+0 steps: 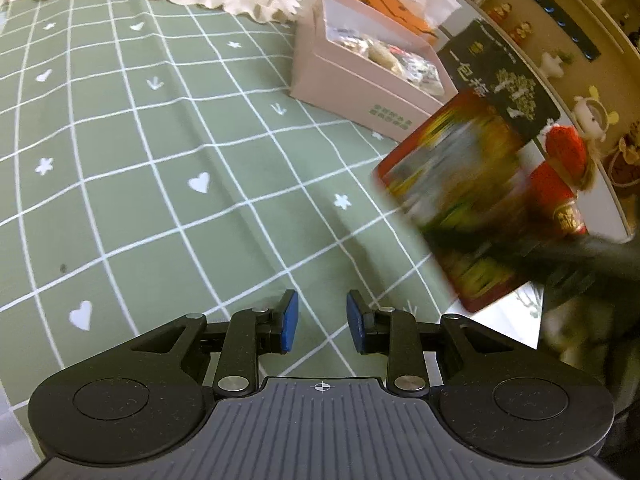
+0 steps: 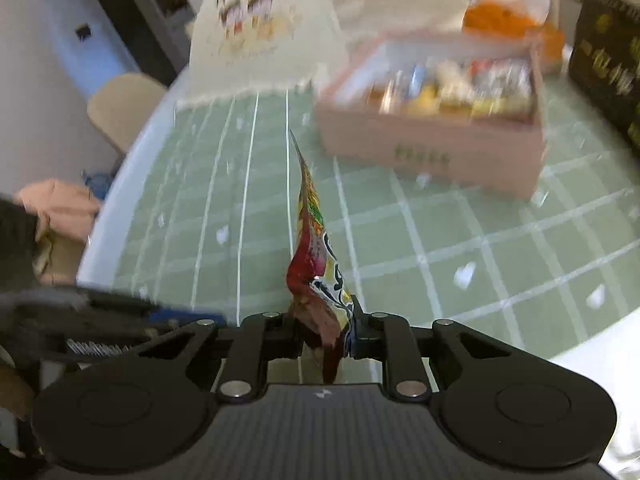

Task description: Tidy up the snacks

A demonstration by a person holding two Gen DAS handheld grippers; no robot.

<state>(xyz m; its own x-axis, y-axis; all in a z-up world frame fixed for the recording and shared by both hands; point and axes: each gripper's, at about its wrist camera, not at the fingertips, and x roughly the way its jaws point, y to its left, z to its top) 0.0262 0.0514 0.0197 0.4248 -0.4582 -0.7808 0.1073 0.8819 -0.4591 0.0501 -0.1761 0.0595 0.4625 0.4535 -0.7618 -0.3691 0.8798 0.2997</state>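
We are pinching the red snack packet (image 2: 316,276) in the right gripper (image 2: 326,330), left gripper (image 1: 322,320) spread and empty, aiming squarely over the pink box (image 2: 432,148).

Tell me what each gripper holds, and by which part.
The right gripper pinches a red snack packet by its near end, edge-on. The left gripper holds nothing; its pads stand apart over the tablecloth.

Sage-green cloth (image 1: 160,128) is covering the worktop, showing a white grid with scattered white hearts, stars and arrows. Pale pink box (image 1: 360,92) is carrying small green print on its side and showing mixed-colour wrappers inside; black packet (image 1: 500,80) beside it is bearing gold lettering. Snack packet (image 2: 316,264) is showing red, yellow and green; left tool (image 1: 322,322) is showing blue pads on black fingers.
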